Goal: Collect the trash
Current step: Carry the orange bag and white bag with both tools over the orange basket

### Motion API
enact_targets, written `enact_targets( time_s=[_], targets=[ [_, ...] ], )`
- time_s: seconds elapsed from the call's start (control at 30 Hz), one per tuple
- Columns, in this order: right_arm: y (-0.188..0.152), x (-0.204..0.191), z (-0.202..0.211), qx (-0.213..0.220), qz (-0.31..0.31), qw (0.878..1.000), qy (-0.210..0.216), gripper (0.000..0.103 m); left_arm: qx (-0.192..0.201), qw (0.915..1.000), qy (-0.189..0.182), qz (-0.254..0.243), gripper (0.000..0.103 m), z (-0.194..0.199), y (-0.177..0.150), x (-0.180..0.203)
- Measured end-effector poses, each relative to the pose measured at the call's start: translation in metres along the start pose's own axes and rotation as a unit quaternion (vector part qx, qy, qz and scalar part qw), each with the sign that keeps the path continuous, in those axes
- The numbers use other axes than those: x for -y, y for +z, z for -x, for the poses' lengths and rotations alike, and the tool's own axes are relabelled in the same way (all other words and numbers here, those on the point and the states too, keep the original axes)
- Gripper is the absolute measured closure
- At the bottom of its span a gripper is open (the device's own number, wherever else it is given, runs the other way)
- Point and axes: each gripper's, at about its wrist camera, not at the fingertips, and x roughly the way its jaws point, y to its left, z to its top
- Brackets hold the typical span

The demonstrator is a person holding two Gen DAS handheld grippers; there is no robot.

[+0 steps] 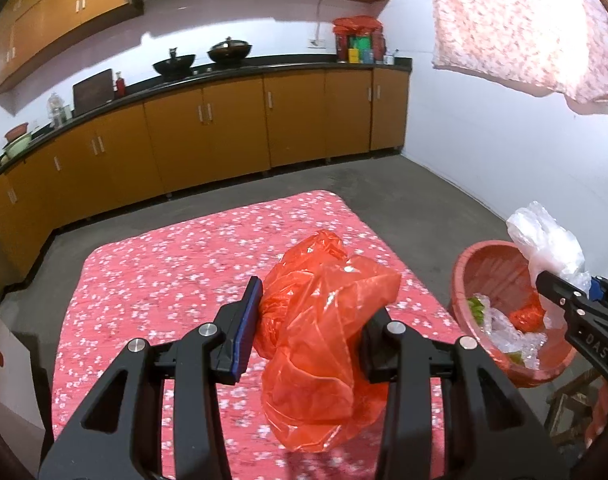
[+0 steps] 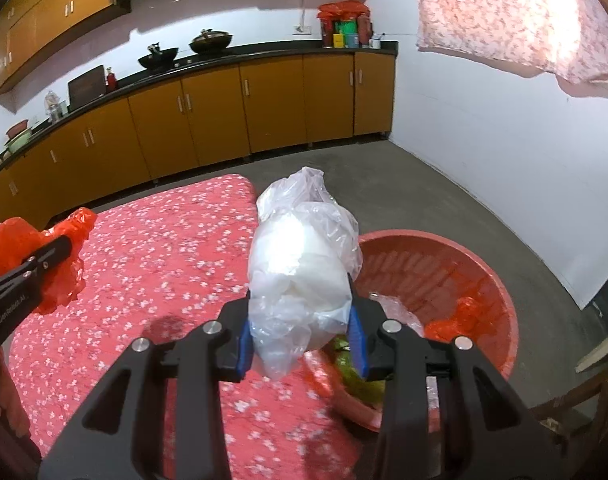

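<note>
My left gripper [image 1: 312, 320] is shut on a crumpled red plastic bag [image 1: 324, 340] and holds it above the red flowered tablecloth [image 1: 163, 280]. My right gripper [image 2: 301, 328] is shut on a clear white plastic bag [image 2: 304, 272] and holds it at the near left rim of a red plastic basin [image 2: 484, 272]. The basin holds crumpled clear and red plastic and some green scraps. In the left wrist view the basin [image 1: 476, 264] sits off the table's right edge with the right gripper [image 1: 560, 292] over it. The right wrist view shows the left gripper [image 2: 59, 250] with the red bag [image 2: 31, 240] at far left.
Orange kitchen cabinets [image 1: 207, 136] with a black counter run along the far wall, with woks and jars on top. Grey concrete floor [image 1: 404, 196] lies beyond the table. A wooden stool [image 1: 572, 404] stands under the basin. A flowered cloth [image 1: 524, 28] hangs at upper right.
</note>
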Motion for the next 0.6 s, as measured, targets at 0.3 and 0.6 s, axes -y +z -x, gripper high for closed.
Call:
enact_targets(
  time_s=[0.3, 0.6],
  targets=[
    [-0.011, 0.04, 0.0, -0.004, -0.025, 0.999, -0.029, 0.065, -0.007, 0.9989, -0.036, -0.027, 0.061, -0.004, -0.005, 0.042],
    [-0.022, 0.064, -0.009, -0.015, -0.043, 0.998, -0.046, 0.065, -0.012, 0.9968, -0.065, -0.045, 0.061, -0.01, -0.005, 0.069]
  ],
)
